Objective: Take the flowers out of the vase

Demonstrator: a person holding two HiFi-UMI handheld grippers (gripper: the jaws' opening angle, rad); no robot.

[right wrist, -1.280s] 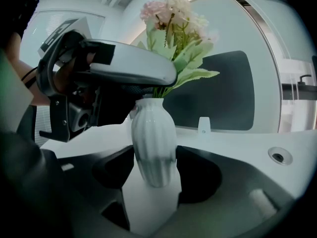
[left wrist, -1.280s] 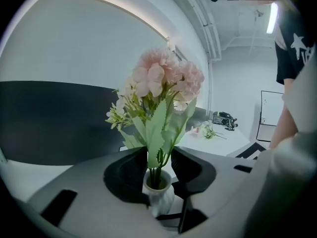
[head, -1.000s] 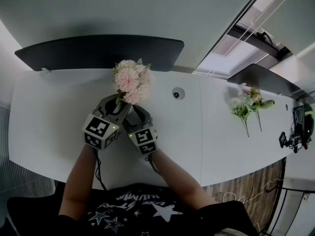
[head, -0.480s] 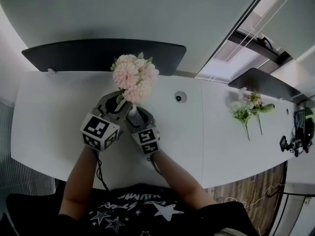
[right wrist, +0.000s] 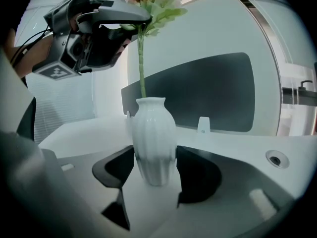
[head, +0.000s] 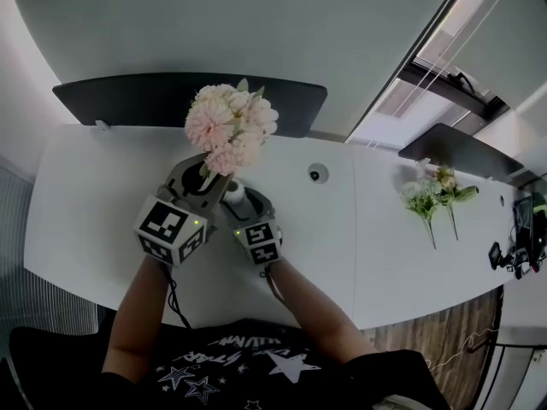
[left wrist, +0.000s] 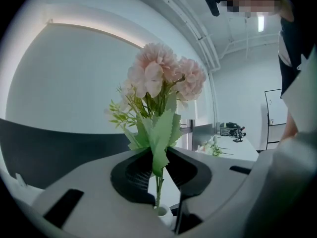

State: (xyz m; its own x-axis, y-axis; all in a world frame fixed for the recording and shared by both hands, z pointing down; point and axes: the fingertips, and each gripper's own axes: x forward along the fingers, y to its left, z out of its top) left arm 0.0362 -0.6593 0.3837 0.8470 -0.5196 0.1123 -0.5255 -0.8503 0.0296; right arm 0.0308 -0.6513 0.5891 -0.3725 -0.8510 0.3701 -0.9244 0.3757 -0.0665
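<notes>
Jaws of the left gripper (left wrist: 158, 165) have just been closing and are clamped on the leafy stem (left wrist: 159, 143) of the pink flower bunch (head: 231, 126). The bunch is held above the white ribbed vase (right wrist: 154, 133), with the stem's lower end seen inside the vase's mouth. The right gripper (right wrist: 155, 168) is set round the vase's belly, with its pads pressed against both sides. The vase stands on the white desk (head: 85, 203), left of centre and nearer the far edge. A dark panel (head: 137, 101) is mounted along that edge. A round socket (head: 318, 174) is set mid-desk. Two loose flower sprigs (head: 434, 196) lie well apart, toward the right end.
</notes>
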